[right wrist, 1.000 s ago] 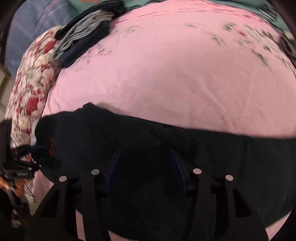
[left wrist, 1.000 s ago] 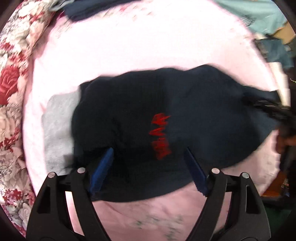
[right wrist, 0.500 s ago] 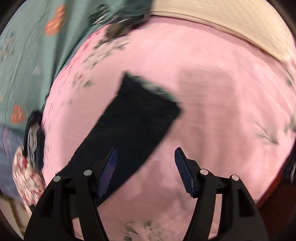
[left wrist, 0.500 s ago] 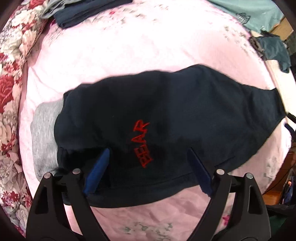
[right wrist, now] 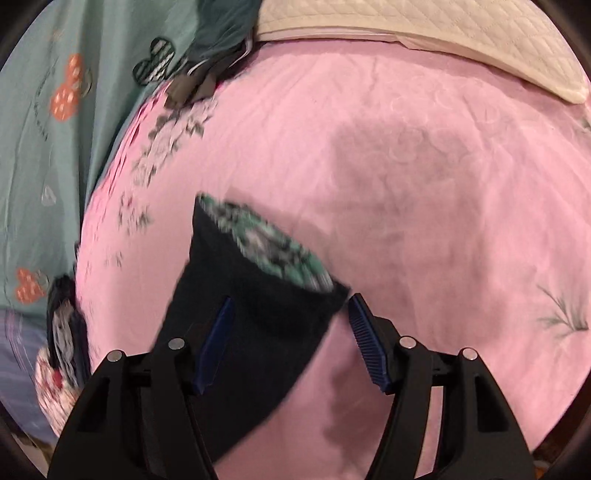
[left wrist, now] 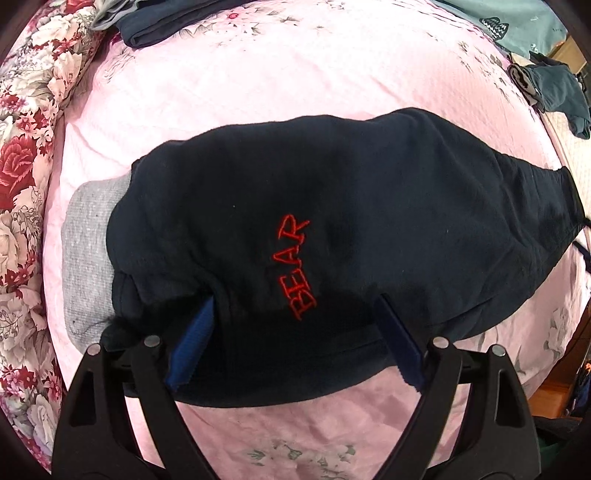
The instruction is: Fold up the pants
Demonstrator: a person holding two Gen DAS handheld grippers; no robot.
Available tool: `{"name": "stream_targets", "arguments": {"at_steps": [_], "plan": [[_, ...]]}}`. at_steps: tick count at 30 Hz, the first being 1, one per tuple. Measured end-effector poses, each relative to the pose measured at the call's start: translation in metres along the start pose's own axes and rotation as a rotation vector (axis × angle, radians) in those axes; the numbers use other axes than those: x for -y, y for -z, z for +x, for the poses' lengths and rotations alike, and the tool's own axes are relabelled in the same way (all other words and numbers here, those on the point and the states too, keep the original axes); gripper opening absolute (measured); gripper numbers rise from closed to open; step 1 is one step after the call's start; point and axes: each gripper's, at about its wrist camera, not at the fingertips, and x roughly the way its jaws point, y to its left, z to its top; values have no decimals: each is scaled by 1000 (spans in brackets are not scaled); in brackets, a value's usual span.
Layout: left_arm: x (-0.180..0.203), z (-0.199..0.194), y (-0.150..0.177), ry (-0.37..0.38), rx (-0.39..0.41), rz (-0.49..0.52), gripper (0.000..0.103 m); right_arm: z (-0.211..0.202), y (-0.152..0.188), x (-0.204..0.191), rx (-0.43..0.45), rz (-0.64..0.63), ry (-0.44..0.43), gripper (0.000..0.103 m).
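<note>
Navy pants (left wrist: pixel 332 236) lie flat on the pink bed (left wrist: pixel 236 81), limp, light fleece directly ahead of your left tongs (left wrist: pixel 295 332) and right tongs (right wrist: pixel 288 332), both spread wide and empty; pinch hem corners, not mid-panel.

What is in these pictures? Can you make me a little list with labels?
place: pink bedsheet on a bed
main thing: dark navy pants, lying on the sheet
writing: red BEAR stitching
under the pants: grey cloth poking out at one side
pant end: leg opening with green patterned lining
left gripper: open, over the pants
right gripper: open, over the leg end
nearby: floral quilt, folded clothes pile
</note>
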Motion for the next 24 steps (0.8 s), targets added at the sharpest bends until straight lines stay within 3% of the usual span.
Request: {"name": "stream_targets", "arguments": {"at_steps": [1, 2, 3, 5, 8, 11, 13, 16, 17, 18, 19, 20, 22, 24], "plan": [[-1, 0, 2, 0, 3, 2, 87, 2, -4, -2, 7, 17, 10, 57], [-1, 0, 2, 0, 5, 2, 87, 5, -7, -6, 9, 12, 37, 29], [-2, 0, 3, 2, 8, -1, 87, 10, -9, -7, -18, 16, 16, 16], [-3, 1, 2, 9, 11, -16, 87, 3, -7, -13, -8, 27, 23, 15], [-5, -1, 0, 16, 14, -40, 87, -33, 11, -60, 25, -136, -62, 15], [-14, -8, 4, 35, 20, -63, 87, -56, 62, -135, -80, -354, -240, 15], [-20, -17, 6, 56, 32, -82, 87, -47, 112, -183, -195, -506, -331, 15], [-26, -26, 7, 57, 50, -87, 87, 6, 194, -231, -355, -684, -347, 27], [-27, -27, 7, 58, 53, -88, 87, 34, 220, -240, -428, -738, -305, 52], [-29, -30, 7, 59, 52, -88, 87, 60, 244, -245, -508, -788, -234, 65], [-31, -31, 7, 55, 49, -87, 87, 78, 265, -247, -553, -852, -162, 68], [-34, -32, 8, 45, 47, -87, 87, 68, 271, -251, -489, -905, -173, 71], [-36, -36, 10, 44, 49, -90, 87, 52, 268, -258, -515, -947, -245, 72], [-43, -41, 14, 56, 64, -101, 87, 39, 247, -255, -527, -904, -295, 72]]}}
